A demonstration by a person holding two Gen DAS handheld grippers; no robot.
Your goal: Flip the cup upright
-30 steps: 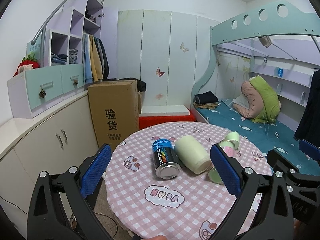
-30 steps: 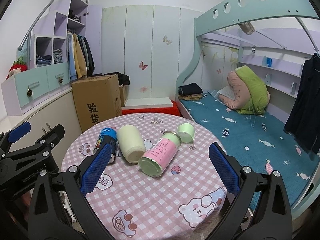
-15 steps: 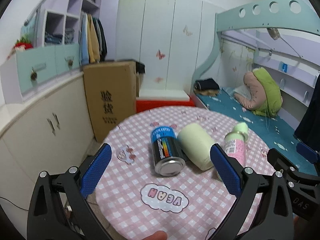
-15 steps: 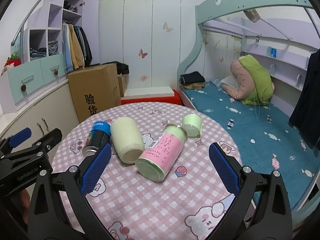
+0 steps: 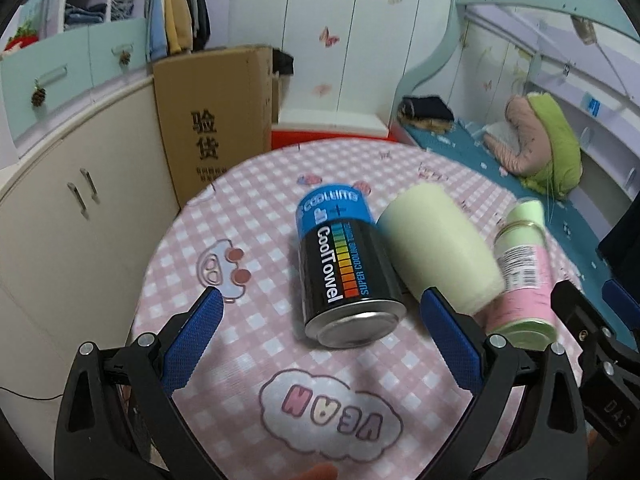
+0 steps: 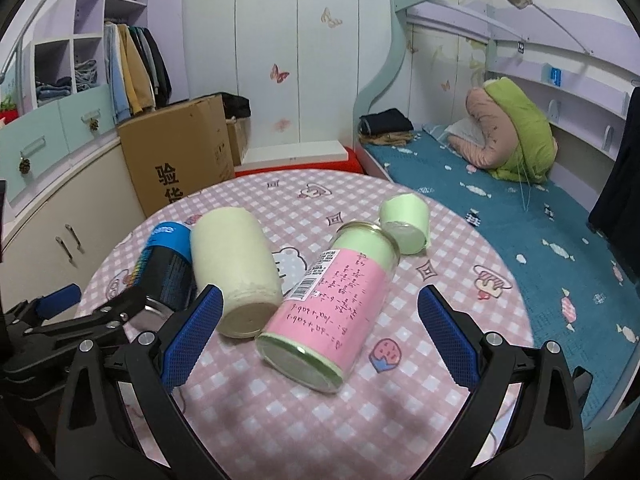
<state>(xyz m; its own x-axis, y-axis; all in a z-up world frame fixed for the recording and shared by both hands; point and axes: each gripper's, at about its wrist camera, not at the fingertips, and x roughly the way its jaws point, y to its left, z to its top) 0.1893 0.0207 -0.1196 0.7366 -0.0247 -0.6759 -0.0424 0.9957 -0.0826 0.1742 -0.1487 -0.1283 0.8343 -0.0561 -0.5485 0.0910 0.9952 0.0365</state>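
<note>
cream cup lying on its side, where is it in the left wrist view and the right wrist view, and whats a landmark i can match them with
Left wrist view: the cream cup lies right of centre, between the black CoolTowel can and the pink-labelled bottle.
Right wrist view: the cream cup lies left of centre, between the same can and bottle.
Shared landmark: the cardboard box behind the table.

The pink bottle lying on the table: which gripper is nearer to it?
Right. The right gripper is open with the pink bottle lying between its fingers. The left gripper is aimed at the black can; the bottle lies beyond its right finger.
</note>
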